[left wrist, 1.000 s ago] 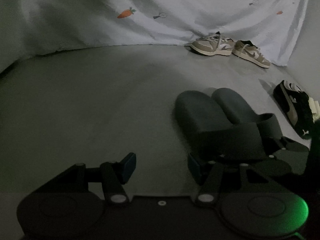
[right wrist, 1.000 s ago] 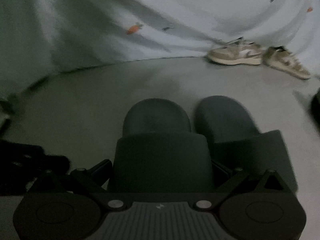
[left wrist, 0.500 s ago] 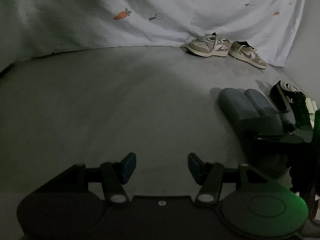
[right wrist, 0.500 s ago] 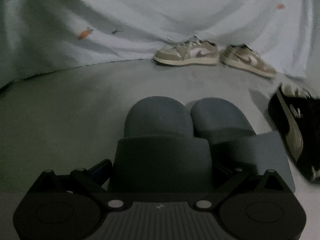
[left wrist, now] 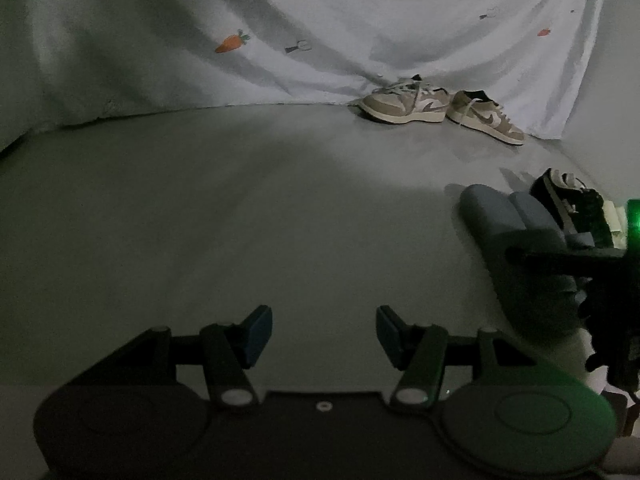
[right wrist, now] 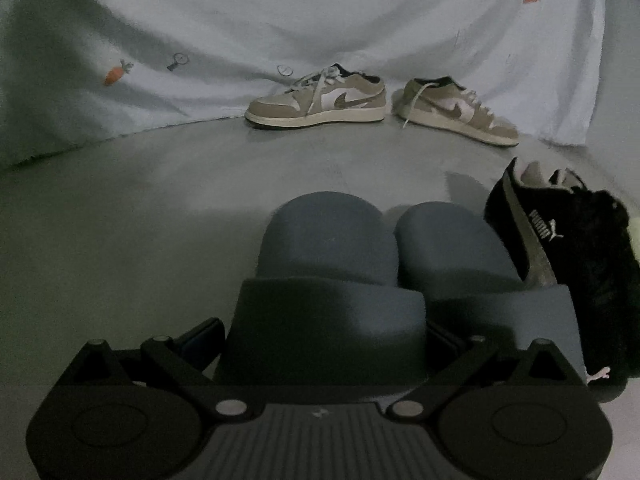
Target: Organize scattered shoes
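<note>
Your right claw is clamped on the strap of the left slide, pads pressed to either side of the band. The right slide lies touching it, toes level, both pointing at the back sheet. Just right of the slides sits a black sneaker, tilted, its sole edge against the right slide's strap. Something pale green shows at the frame edge beyond it; you cannot tell what. Against the sheet, well beyond the slides, two tan sneakers stand on the floor close together but apart, the left one side-on, the right one angled with its toe toward the right. Your left claw hangs about half wide over bare floor, nothing between the pads. From that side, the slides and your right claw's dark body show at the far right, with the black sneaker behind them. The sheet carries small carrot prints.
</note>
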Demonstrator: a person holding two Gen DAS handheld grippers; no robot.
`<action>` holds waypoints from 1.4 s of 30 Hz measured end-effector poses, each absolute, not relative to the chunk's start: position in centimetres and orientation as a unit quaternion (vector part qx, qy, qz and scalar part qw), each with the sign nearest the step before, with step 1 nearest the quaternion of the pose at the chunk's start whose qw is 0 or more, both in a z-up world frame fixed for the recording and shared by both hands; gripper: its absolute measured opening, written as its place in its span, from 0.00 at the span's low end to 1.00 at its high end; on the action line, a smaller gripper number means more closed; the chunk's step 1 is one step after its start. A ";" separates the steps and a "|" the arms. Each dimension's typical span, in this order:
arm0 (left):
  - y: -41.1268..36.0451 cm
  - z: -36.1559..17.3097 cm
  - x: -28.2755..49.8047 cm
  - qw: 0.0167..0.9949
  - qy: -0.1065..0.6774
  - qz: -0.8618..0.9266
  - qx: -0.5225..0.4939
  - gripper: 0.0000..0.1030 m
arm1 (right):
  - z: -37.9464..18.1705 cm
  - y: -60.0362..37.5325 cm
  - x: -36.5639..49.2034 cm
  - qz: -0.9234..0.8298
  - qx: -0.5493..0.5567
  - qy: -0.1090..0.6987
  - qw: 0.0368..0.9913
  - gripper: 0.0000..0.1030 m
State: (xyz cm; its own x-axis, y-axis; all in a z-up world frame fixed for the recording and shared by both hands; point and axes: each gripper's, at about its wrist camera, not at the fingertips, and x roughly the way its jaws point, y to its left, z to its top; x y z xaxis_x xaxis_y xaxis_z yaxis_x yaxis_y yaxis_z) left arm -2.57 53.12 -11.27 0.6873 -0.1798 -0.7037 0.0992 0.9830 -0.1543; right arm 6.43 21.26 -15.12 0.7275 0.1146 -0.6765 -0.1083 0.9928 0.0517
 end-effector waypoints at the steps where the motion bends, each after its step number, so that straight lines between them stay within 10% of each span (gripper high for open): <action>1: 52.6 -11.2 -2.5 0.918 0.386 -0.078 -0.051 0.58 | -14.6 21.0 6.1 0.068 0.011 0.360 0.930 0.98; 27: 22.8 -8.1 11.0 0.928 0.325 -0.047 -0.175 0.65 | -7.2 -7.7 14.9 0.096 0.156 0.329 0.926 1.00; 42: 19.9 -8.5 24.9 0.914 0.367 -0.026 -0.173 0.65 | -9.2 -8.0 29.1 0.152 0.095 0.320 0.930 1.00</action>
State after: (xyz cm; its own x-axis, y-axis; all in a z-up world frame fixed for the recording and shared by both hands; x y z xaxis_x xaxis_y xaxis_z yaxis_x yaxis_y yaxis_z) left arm 24.93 19.91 -8.54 0.7299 -0.1734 -0.6612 -0.0797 0.9391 -0.3342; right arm 29.14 -8.00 -9.22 0.7489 0.3443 -0.5663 -0.2222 0.9355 0.2748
